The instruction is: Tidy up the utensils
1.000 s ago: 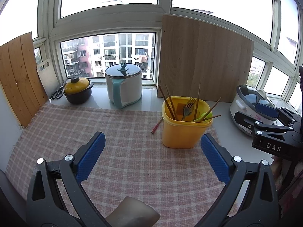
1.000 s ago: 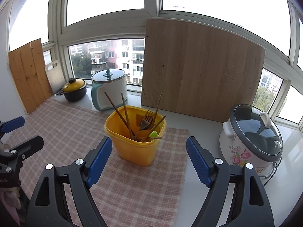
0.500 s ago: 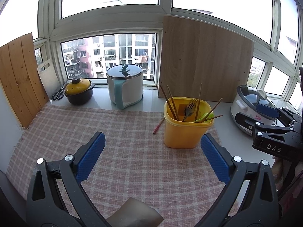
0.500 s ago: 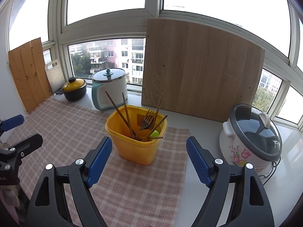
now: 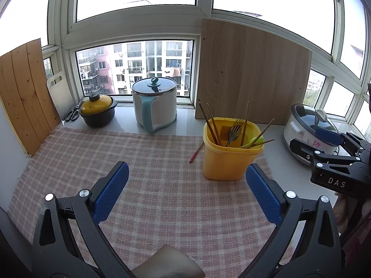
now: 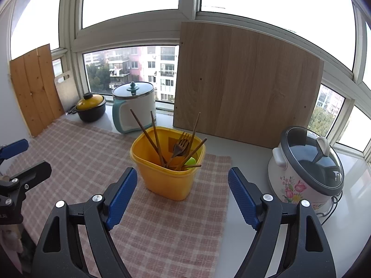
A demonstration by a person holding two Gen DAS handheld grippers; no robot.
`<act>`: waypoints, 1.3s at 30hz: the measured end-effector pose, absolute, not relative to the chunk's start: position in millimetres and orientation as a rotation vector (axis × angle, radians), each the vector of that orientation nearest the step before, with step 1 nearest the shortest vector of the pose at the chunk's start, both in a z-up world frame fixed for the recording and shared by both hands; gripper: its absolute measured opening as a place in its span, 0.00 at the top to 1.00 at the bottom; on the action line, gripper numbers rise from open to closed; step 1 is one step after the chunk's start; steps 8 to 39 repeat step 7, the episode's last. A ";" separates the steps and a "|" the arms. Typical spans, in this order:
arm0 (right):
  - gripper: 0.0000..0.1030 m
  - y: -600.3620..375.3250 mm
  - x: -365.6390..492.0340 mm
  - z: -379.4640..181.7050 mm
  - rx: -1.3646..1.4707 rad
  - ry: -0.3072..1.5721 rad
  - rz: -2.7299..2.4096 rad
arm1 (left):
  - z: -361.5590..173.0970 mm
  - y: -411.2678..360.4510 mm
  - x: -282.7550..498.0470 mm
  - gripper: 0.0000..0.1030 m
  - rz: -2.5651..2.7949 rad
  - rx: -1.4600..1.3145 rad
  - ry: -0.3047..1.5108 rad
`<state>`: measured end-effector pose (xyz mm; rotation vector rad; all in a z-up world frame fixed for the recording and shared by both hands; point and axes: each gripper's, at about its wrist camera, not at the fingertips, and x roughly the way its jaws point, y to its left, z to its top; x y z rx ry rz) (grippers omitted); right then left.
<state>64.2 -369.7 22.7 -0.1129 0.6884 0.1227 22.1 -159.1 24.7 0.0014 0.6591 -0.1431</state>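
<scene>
A yellow plastic holder stands on the checked cloth. It holds several wooden chopsticks, a dark fork and something green. One loose red-tipped chopstick lies on the cloth, its far end behind the holder's left side. My left gripper is open and empty, above the cloth in front of the holder. My right gripper is open and empty, just in front of the holder; it also shows at the right edge of the left wrist view.
A white and teal kettle, a yellow-lidded black pot and scissors stand along the window sill. A large wooden board leans behind the holder. A flowered rice cooker is at the right. More boards lean at the left.
Both grippers have drawn back and risen slightly; the holder looks a little farther off. Nothing on the cloth has moved.
</scene>
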 end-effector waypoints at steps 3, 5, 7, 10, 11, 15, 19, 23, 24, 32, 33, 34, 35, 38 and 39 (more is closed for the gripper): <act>0.22 -369.4 64.1 22.6 -0.114 0.689 0.120 | 24.6 -157.6 19.4 0.00 -0.141 0.008 0.643; 0.22 -368.6 63.6 22.0 -0.113 0.691 0.117 | 24.9 -156.6 18.2 0.00 -0.138 0.013 0.635; 0.22 -368.0 63.3 21.6 -0.112 0.692 0.113 | 24.5 -156.3 18.3 0.00 -0.138 0.018 0.633; 0.22 -368.0 63.3 21.6 -0.112 0.692 0.113 | 24.5 -156.3 18.3 0.00 -0.138 0.018 0.633; 0.22 -368.0 63.3 21.6 -0.112 0.692 0.113 | 24.5 -156.3 18.3 0.00 -0.138 0.018 0.633; 0.22 -368.0 63.3 21.6 -0.112 0.692 0.113 | 24.5 -156.3 18.3 0.00 -0.138 0.018 0.633; 0.22 -368.0 63.3 21.6 -0.112 0.692 0.113 | 24.5 -156.3 18.3 0.00 -0.138 0.018 0.633; 0.22 -368.0 63.3 21.6 -0.112 0.692 0.113 | 24.5 -156.3 18.3 0.00 -0.138 0.018 0.633; 0.22 -368.0 63.3 21.6 -0.112 0.692 0.113 | 24.5 -156.3 18.3 0.00 -0.138 0.018 0.633; 0.22 -368.0 63.3 21.6 -0.112 0.692 0.113 | 24.5 -156.3 18.3 0.00 -0.138 0.018 0.633; 0.22 -368.0 63.3 21.6 -0.112 0.692 0.113 | 24.5 -156.3 18.3 0.00 -0.138 0.018 0.633; 0.22 -368.0 63.3 21.6 -0.112 0.692 0.113 | 24.5 -156.3 18.3 0.00 -0.138 0.018 0.633; 0.22 -368.0 63.3 21.6 -0.112 0.692 0.113 | 24.5 -156.3 18.3 0.00 -0.138 0.018 0.633; 0.22 -368.0 63.3 21.6 -0.112 0.692 0.113 | 24.5 -156.3 18.3 0.00 -0.138 0.018 0.633; 0.22 -368.0 63.3 21.6 -0.112 0.692 0.113 | 24.5 -156.3 18.3 0.00 -0.138 0.018 0.633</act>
